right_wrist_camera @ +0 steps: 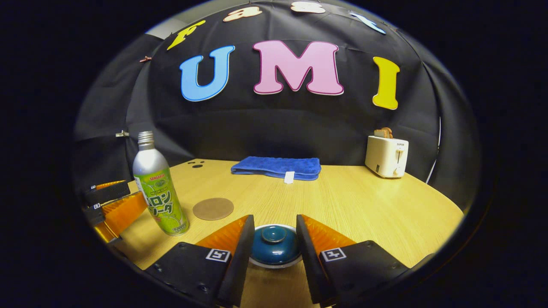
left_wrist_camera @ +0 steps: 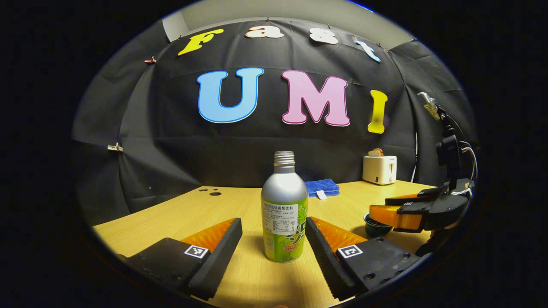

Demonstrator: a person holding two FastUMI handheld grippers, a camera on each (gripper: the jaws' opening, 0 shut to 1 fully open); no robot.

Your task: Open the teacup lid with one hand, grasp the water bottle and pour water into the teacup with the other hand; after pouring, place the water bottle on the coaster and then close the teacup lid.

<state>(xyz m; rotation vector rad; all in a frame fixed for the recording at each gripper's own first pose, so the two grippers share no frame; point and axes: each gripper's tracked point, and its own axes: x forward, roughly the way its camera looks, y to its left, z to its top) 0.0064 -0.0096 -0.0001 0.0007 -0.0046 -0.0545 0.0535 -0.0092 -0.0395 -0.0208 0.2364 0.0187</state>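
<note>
— Silver-topped water bottle (left_wrist_camera: 284, 209)?
— Upright on the counter (right_wrist_camera: 364, 205), between the left gripper (left_wrist_camera: 274, 239) fingers, spread wide, apart from it.
— Teacup lid (right_wrist_camera: 274, 244)?
— On its cup, between the open right gripper (right_wrist_camera: 274, 244) fingers.

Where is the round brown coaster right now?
In the right gripper view, the coaster lies flat on the table, just right of the bottle and in front of the blue towel.

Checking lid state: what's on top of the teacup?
The blue lid sits on the teacup, its knob between the right gripper's open fingers. The cup's inside is covered, so contents can't be seen.
</note>
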